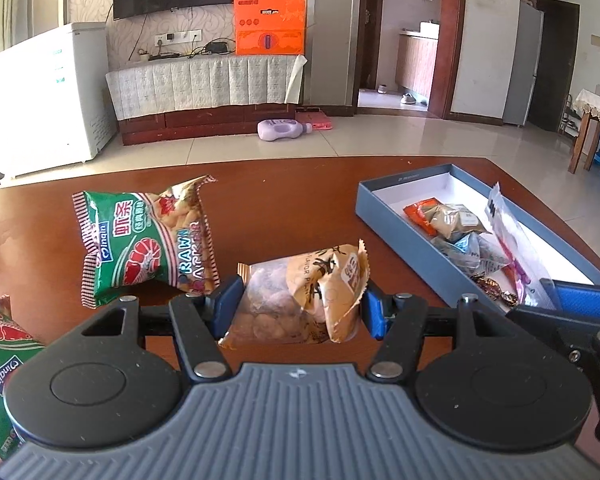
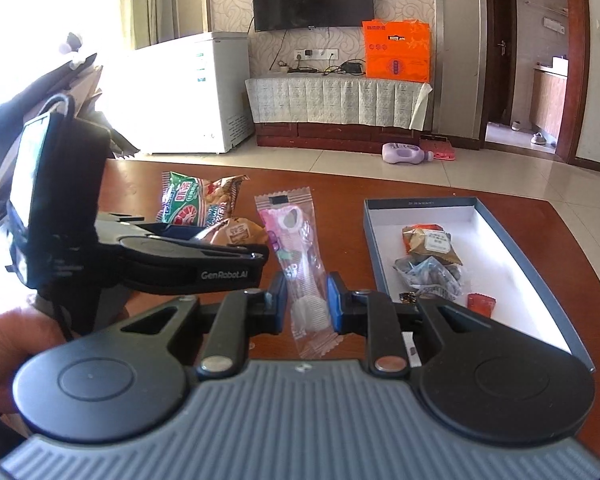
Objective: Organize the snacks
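Observation:
My left gripper [image 1: 300, 309] is shut on a tan snack packet [image 1: 300, 284], its blue pads pressing both ends just above the brown table [image 1: 284, 200]. My right gripper [image 2: 307, 301] is shut on a long clear packet with pink print [image 2: 294, 236], which stands out forward over the table. That pink packet [image 1: 512, 236] also shows at the right of the left wrist view, over the blue box [image 1: 400, 230]. The box [image 2: 370, 240] has a white inside and holds several small wrapped snacks [image 2: 428, 256]. A green prawn cracker bag [image 1: 140, 240] lies on the table left of the tan packet.
A second green bag [image 1: 0, 356] lies at the table's near left edge. A person's hand [image 2: 4, 352] holds the left gripper's body [image 2: 152, 260]. Beyond the table are tiled floor, a purple bottle [image 1: 282, 130], a white freezer [image 1: 48, 92] and a covered TV cabinet [image 1: 204, 84].

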The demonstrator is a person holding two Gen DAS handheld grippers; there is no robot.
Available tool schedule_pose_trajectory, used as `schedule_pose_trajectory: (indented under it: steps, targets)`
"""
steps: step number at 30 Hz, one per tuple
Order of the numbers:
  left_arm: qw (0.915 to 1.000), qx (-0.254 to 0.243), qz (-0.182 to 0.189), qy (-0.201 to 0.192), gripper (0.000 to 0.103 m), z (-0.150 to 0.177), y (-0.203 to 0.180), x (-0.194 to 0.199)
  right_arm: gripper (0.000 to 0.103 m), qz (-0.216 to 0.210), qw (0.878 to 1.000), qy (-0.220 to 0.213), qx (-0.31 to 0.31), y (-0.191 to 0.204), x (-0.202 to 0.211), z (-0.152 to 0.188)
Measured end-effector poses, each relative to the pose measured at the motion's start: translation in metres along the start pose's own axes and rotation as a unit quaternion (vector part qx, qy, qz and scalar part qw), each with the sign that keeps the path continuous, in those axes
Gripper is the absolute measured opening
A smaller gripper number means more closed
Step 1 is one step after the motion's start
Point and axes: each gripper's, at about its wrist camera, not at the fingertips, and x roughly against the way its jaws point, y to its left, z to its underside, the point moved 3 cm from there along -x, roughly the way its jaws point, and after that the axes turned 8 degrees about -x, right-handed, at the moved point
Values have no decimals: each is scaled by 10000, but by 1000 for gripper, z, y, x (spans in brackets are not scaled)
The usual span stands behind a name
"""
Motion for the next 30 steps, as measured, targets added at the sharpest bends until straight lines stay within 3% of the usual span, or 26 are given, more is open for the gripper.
schedule_pose_trajectory:
  steps: [30]
  targets:
    - [9990, -230, 182, -326, 66, -23, -49, -2, 24, 180, 9997, -96, -155, -36, 21, 2]
